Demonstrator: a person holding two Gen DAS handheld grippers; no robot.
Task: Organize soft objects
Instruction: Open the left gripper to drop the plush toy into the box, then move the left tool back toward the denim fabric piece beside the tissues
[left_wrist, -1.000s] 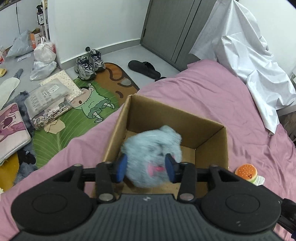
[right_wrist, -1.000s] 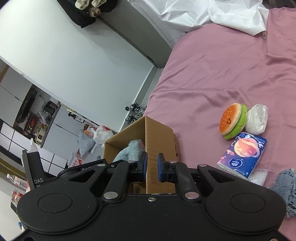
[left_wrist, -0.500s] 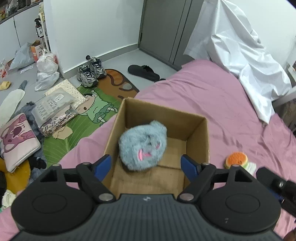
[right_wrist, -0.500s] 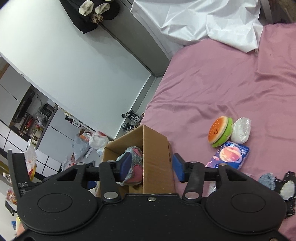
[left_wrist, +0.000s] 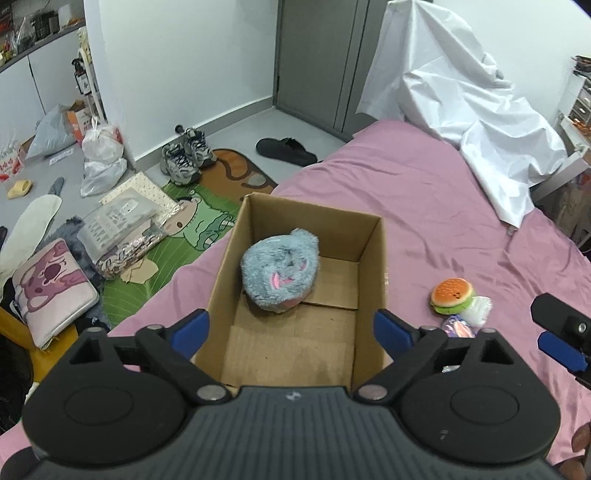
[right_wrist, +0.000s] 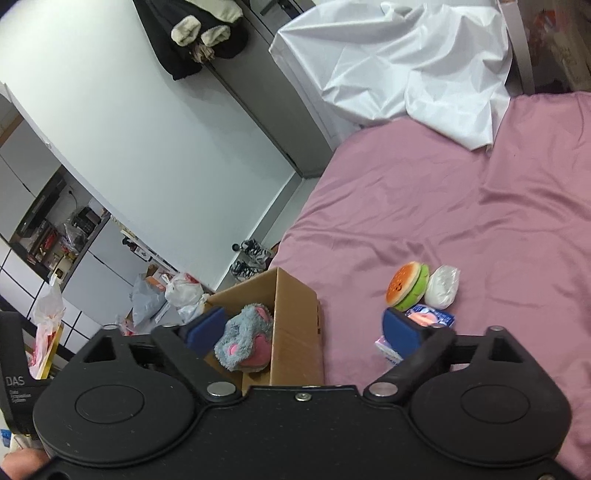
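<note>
A grey-blue fluffy plush (left_wrist: 279, 272) with pink marks lies inside an open cardboard box (left_wrist: 371, 258) on the pink bed; it also shows in the right wrist view (right_wrist: 243, 338) inside the box (right_wrist: 295, 332). My left gripper (left_wrist: 291, 330) is open and empty, held above the box's near end. My right gripper (right_wrist: 304, 330) is open and empty, above the box's right wall. A burger plush (left_wrist: 451, 295) (right_wrist: 408, 290), a white soft bundle (right_wrist: 442, 287) and a blue tissue pack (right_wrist: 430, 319) lie right of the box.
The pink bed sheet (left_wrist: 424, 206) spreads around the box. A white sheet (left_wrist: 472, 110) is draped at the bed's far end. On the floor to the left are shoes (left_wrist: 186, 155), a green mat (left_wrist: 177, 236), bags and a pink cushion (left_wrist: 51, 288).
My left gripper opened, let the grey-blue plush drop into the box, and pulled back and up. My right gripper went from shut to wide open and also drew back.
</note>
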